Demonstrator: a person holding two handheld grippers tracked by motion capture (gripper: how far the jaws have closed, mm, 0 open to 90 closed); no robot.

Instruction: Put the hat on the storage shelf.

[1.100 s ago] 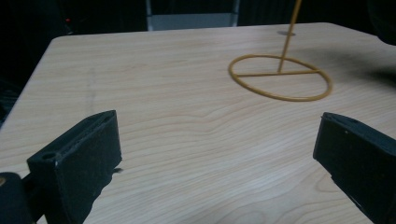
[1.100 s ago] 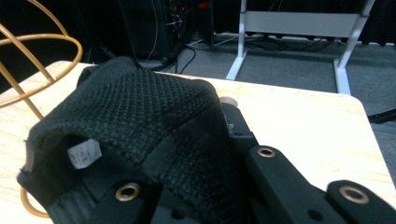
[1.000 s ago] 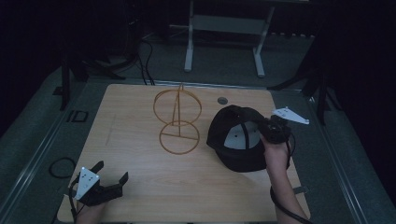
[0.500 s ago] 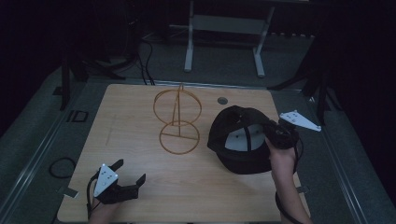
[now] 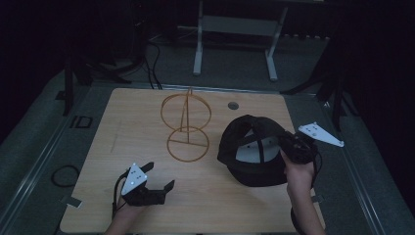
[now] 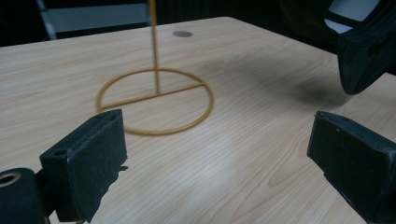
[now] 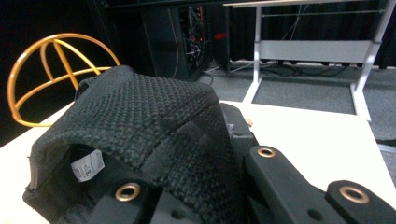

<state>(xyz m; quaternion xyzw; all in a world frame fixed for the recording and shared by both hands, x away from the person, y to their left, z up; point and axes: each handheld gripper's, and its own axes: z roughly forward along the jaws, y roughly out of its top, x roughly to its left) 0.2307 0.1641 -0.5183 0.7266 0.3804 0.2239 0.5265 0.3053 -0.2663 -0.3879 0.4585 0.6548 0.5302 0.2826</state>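
Observation:
A black cap [image 5: 254, 149] lies opening-up at the table's right, showing its white lining. My right gripper [image 5: 285, 149] is shut on the cap's rim at its right side; in the right gripper view the woven black cap fabric [image 7: 149, 126] is clamped in that right gripper [image 7: 201, 196]. A gold wire stand [image 5: 186, 128], with a ring base and a round hoop on an upright rod, stands mid-table. My left gripper [image 5: 158, 176] is open near the front left, empty, and its jaws point toward the stand's base ring [image 6: 156, 100]. The cap's brim [image 6: 364, 46] hangs at the upper right.
The wooden table [image 5: 122, 122] has a small round grommet hole [image 5: 233, 105] at the back. A white-legged frame [image 5: 235, 29] stands on the dark floor beyond. A cable [image 5: 63, 175] loops on the floor to the left.
My left gripper has slid rightward along the table's front, nearer the stand. The right gripper, shut on the cap, has shifted slightly right.

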